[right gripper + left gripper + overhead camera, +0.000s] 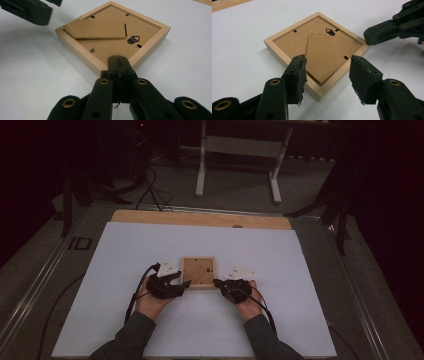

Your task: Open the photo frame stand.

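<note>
a single small square wooden frame [198,272] lies face down near the middle of a white sheet [125,270] that covers the table [200,218], its pale wood border around a brown backing board. the backing carries one folded-flat easel stand [322,57] of the same brown board, one dark metal hanging hook [330,31] and small black tabs along the inner edges, of which three can be counted in the left gripper view and four in the right gripper view. two grippers work at it, one in each hand. the left gripper [327,75] sits at the frame's near left corner with its jaws parted, one pad on either side of that corner and neither pressing on the wood. the right gripper [120,66] meets the near right corner with its jaws clenched together on nothing, their joined tip just at the wooden edge. two forearms in dark sleeves enter from the bottom of the high view.
</note>
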`<action>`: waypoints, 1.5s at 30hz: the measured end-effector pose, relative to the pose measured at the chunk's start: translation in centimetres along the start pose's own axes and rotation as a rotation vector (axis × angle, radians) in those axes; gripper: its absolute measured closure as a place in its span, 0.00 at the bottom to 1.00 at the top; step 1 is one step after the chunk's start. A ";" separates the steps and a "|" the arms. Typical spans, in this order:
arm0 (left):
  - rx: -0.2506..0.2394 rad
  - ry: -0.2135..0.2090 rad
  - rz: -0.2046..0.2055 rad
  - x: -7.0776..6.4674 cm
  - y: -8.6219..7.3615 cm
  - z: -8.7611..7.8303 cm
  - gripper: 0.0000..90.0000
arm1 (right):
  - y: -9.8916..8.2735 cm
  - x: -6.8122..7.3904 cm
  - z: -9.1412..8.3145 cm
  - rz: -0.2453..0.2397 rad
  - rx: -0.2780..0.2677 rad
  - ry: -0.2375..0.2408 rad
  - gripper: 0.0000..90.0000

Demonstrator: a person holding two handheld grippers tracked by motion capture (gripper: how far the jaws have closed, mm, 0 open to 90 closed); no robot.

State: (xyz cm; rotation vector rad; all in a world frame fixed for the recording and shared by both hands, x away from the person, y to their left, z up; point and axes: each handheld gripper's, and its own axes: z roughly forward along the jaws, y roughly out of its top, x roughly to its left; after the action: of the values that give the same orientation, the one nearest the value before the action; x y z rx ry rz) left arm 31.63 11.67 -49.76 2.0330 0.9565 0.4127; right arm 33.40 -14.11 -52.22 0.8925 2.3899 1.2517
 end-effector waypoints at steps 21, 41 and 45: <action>0.061 0.046 0.010 -0.4 0.5 3.5 0.50 | -0.2 0.1 0.0 0.010 -0.012 0.001 1.00; 0.044 0.086 0.042 -0.9 1.9 3.2 0.56 | -0.2 0.1 0.0 0.011 -0.015 0.001 0.99; 0.055 0.080 0.033 -0.8 1.8 3.3 0.56 | -0.2 0.1 0.0 0.012 -0.016 0.001 0.99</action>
State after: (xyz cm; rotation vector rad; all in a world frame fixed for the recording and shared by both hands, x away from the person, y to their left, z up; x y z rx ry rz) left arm 33.89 8.65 -50.24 2.0976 0.9936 0.4941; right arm 33.26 -14.11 -52.41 0.9030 2.3755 1.2734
